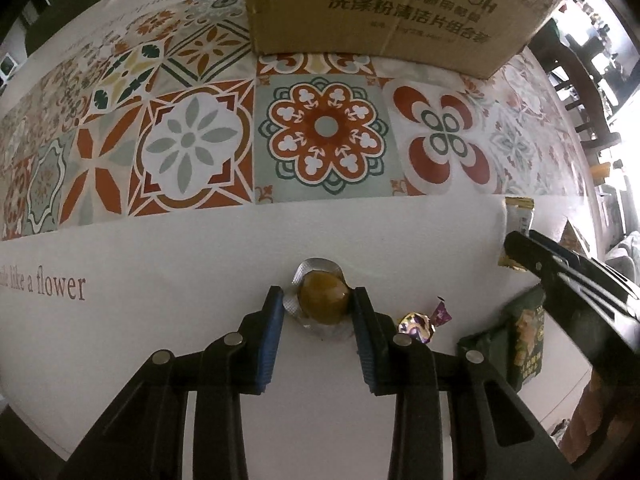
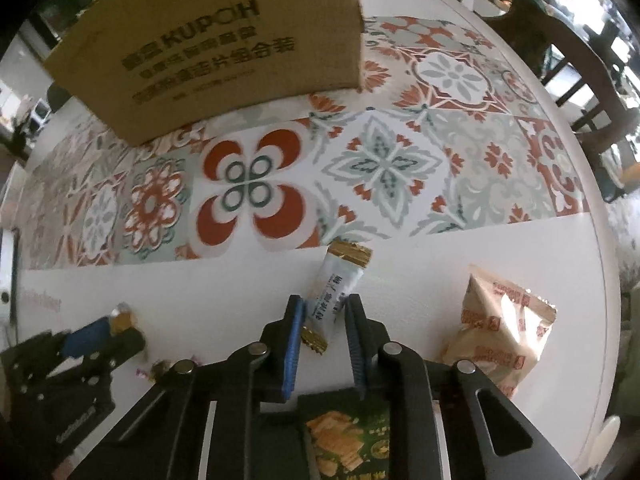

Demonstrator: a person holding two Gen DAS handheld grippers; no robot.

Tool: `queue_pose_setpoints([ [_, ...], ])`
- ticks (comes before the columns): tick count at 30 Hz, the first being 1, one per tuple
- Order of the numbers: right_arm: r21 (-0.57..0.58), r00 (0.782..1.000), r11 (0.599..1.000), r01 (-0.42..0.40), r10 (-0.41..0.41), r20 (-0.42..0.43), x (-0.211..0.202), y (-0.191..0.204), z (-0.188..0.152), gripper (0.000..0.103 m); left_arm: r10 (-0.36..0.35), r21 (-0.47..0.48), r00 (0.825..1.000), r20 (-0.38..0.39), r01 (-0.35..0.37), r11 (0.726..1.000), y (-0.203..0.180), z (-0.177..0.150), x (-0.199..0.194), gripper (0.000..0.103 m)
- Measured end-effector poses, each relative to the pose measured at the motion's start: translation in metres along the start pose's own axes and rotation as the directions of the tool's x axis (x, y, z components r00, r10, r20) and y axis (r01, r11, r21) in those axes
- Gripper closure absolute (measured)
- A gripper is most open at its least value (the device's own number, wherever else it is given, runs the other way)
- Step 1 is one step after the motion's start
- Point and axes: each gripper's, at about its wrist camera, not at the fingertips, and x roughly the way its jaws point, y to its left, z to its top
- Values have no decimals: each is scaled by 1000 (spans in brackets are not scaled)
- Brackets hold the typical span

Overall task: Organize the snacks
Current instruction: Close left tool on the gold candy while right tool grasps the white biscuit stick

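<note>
In the left wrist view a round amber jelly snack [image 1: 322, 300] in crinkled silver foil lies on the white tablecloth. My left gripper [image 1: 318, 308] points down over it, its blue pads pressed against both sides. In the right wrist view a white snack bar [image 2: 340, 280] with gold ends sits tilted between the blue pads of my right gripper [image 2: 324, 312], which is shut on its lower half. The left gripper [image 2: 104, 332] shows at the lower left of that view, and one right finger [image 1: 520, 252] enters the left wrist view from the right.
A brown cardboard box [image 2: 224, 48] stands on the patterned tile print at the back. A purple wrapped candy [image 1: 424, 322], a green snack bag [image 2: 348, 436] and a beige snack bag [image 2: 496, 328] lie near the grippers. A wooden chair [image 2: 592, 80] stands beyond the table's right edge.
</note>
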Motion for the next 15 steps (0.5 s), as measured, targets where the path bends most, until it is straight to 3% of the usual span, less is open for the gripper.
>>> queue_pose_setpoints([
  [3,-42,1000,999,-15,16,22,-10,8,-4,82,9,29,999,35,-10,1000,-6,-2,-9,69],
  [5,-58,999,998,-31,33,29,-15,11,-5,91,5,37,998,55,-7,999,-8,-2,-16,69],
  [15,-49,998,998,-49,51,42,-22,11,-6,88,-7,61,994,113,0,998,-10,-4,-35,69],
])
